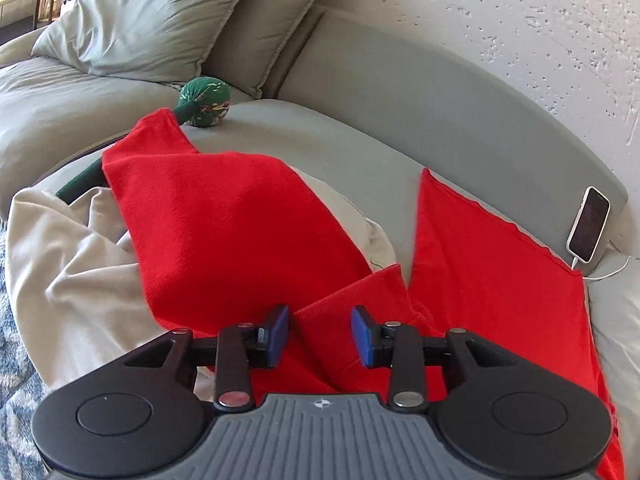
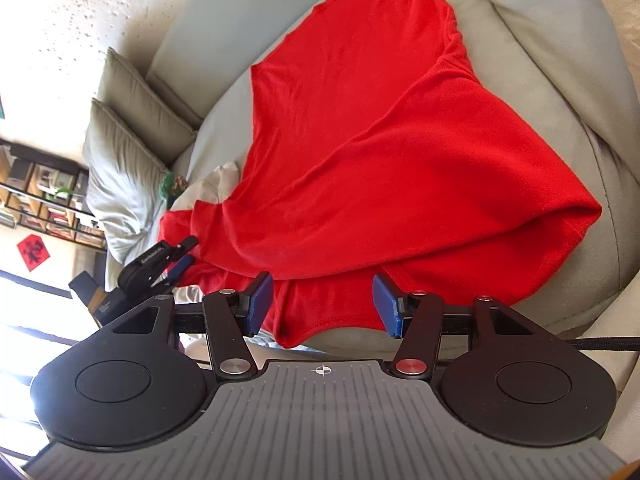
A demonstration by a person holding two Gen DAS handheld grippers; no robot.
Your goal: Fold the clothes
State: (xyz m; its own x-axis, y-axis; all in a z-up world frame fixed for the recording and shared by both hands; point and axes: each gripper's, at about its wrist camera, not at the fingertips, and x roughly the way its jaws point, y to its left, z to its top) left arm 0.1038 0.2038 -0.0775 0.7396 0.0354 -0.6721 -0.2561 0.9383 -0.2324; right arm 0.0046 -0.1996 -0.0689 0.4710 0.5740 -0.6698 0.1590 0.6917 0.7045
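On the grey couch (image 1: 400,132), a red garment (image 1: 224,216) is lying spread across the seat cushion, probably laid there because the broad soft surface gives room to flatten and fold it. One part is draping over a pile of cream cloth (image 1: 68,264), and another part is reaching toward a phone (image 1: 589,224) that is leaning against the couch back with its cable plugged in. The left claw (image 1: 319,334) is hovering just over a raised ridge of the red fabric near the garment's near edge; its blue pads are standing apart, with the ridge showing in the gap between them but not pinched, so it is gripping nothing. The right claw (image 2: 322,304) is sitting at the garment's hem, where a fold of red cloth is hanging between its widely parted pads without being squeezed, so it too is holding nothing. Seemingly, both claws are being lined up on opposite edges so the cloth can be lifted evenly. A green stuffed toy (image 1: 206,101) is resting well behind the garment, beside the pillows (image 1: 152,12).
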